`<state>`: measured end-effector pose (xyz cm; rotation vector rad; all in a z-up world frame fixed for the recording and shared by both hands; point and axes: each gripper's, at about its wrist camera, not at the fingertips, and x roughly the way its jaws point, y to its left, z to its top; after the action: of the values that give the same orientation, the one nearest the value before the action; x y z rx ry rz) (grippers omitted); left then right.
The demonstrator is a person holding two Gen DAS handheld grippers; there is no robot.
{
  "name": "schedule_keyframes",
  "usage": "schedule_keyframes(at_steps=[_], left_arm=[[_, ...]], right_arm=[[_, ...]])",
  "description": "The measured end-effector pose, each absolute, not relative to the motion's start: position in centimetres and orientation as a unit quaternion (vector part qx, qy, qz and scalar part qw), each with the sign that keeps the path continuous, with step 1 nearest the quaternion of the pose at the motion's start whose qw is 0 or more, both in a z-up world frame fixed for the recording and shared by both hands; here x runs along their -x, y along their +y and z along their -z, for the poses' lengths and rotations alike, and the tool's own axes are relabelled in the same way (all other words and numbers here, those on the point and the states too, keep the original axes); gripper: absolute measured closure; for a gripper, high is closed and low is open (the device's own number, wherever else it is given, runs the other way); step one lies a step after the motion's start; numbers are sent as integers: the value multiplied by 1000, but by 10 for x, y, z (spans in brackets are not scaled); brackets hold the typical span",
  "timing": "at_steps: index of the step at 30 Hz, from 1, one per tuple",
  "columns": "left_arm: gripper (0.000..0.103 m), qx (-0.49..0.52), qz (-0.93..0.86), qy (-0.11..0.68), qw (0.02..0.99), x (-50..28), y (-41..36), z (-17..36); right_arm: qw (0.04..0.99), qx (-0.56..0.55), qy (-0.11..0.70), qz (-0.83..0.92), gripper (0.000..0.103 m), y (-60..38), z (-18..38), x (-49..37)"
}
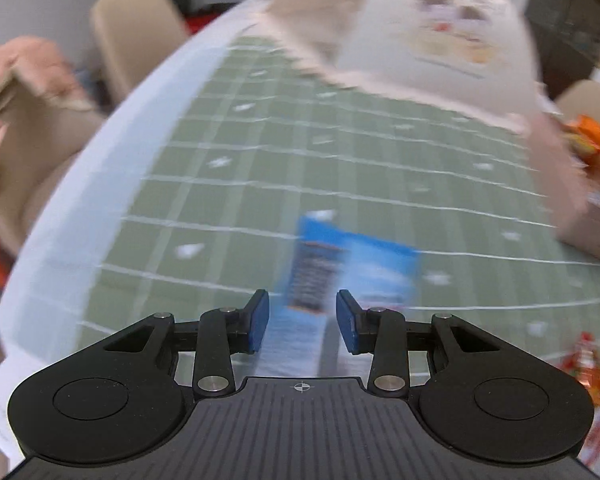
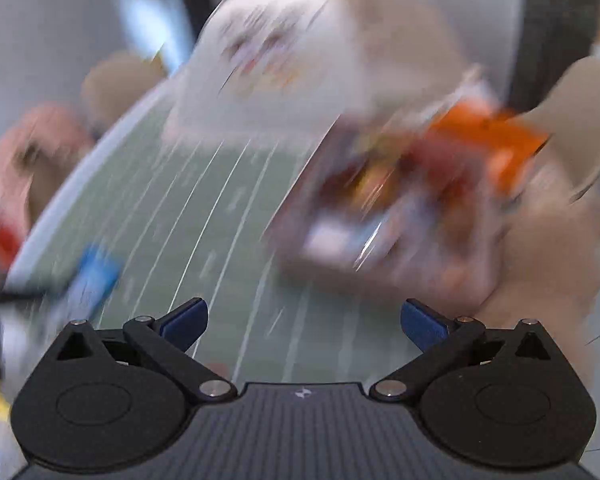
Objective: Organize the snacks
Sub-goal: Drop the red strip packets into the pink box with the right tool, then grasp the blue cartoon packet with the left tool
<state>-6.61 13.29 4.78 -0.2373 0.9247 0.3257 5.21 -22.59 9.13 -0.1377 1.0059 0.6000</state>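
Two blurred wrist views. Left wrist: left gripper [image 1: 302,322] tilted down over the green checked tablecloth [image 1: 260,152], jaws narrow, a blue snack packet [image 1: 340,268] between the blue pads [image 1: 260,322]; cannot tell whether they press on it. Cardboard box [image 1: 416,36] at the far side of the table, orange snack bags [image 1: 596,156] at the right edge beside it, beige chair [image 1: 132,36] beyond the table. Right wrist: right gripper [image 2: 304,320] angled down over the cloth, jaws wide, nothing between them. Ahead and right, the box holds orange and red snack packs [image 2: 460,152]; the blue packet shows at lower left.
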Motion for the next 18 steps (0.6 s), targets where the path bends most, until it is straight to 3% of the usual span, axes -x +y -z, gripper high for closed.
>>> schedule_keyframes(at_steps=[6, 12, 18], left_arm=[[61, 119, -137, 434, 883, 66, 134, -38], [61, 101, -62, 447, 887, 54, 93, -35], [61, 136, -4, 465, 875, 53, 51, -31]], right_arm=[[781, 46, 540, -312, 1, -209, -27, 7], [820, 134, 482, -277, 5, -183, -20, 39], [841, 90, 487, -219, 6, -194, -22, 17]])
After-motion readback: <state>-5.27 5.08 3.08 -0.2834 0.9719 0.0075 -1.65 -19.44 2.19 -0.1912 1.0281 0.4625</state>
